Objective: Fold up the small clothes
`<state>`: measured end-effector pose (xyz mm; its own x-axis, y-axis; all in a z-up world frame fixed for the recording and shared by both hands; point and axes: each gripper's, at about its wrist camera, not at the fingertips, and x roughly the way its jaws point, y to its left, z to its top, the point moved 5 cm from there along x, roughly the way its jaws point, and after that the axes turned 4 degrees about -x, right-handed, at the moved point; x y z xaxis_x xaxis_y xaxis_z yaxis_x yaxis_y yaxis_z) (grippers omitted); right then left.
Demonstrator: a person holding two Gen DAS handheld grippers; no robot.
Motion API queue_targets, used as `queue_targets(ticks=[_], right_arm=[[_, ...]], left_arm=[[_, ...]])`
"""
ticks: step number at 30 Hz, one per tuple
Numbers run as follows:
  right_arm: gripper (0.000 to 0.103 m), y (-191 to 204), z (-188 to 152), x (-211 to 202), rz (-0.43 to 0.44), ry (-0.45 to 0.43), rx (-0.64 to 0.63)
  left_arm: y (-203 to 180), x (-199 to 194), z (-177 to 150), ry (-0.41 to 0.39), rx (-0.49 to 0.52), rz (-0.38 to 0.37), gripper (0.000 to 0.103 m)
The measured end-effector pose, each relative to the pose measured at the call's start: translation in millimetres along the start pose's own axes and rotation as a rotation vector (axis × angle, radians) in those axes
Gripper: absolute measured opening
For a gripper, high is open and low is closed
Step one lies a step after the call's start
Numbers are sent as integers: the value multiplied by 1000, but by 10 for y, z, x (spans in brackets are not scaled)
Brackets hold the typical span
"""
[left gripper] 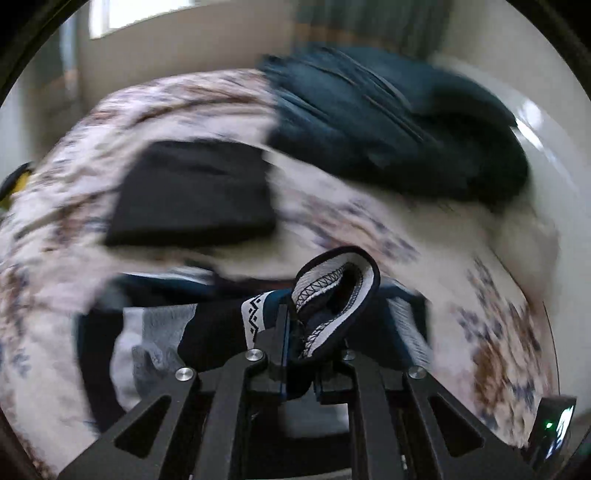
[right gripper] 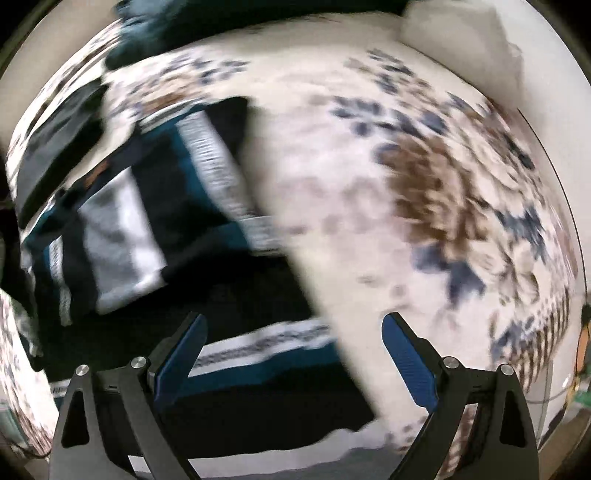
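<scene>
Two tongs tilt downward: left tongs (left gripper: pixel 299 332) pinching the patterned garment (left gripper: pixel 332 295), right tongs (right gripper: pixel 291 354) spread.

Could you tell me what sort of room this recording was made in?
Probably a bedroom: the clothes lie on a floral bedspread, a white pillow sits at its edge, and a curtained window shows behind.
</scene>
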<state>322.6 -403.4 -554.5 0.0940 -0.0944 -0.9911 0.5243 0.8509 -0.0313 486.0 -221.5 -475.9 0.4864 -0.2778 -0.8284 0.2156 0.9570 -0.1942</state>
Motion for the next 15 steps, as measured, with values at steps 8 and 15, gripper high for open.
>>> queue_targets(ticks=[8,15], right_arm=[[97,-587,149,-3,84,37,116],[97,-36,550,-121,340,34,93]], left_arm=[[-339,219,-330,202,-55,-161,57],[987,-175,-179,95,-175,161,92]])
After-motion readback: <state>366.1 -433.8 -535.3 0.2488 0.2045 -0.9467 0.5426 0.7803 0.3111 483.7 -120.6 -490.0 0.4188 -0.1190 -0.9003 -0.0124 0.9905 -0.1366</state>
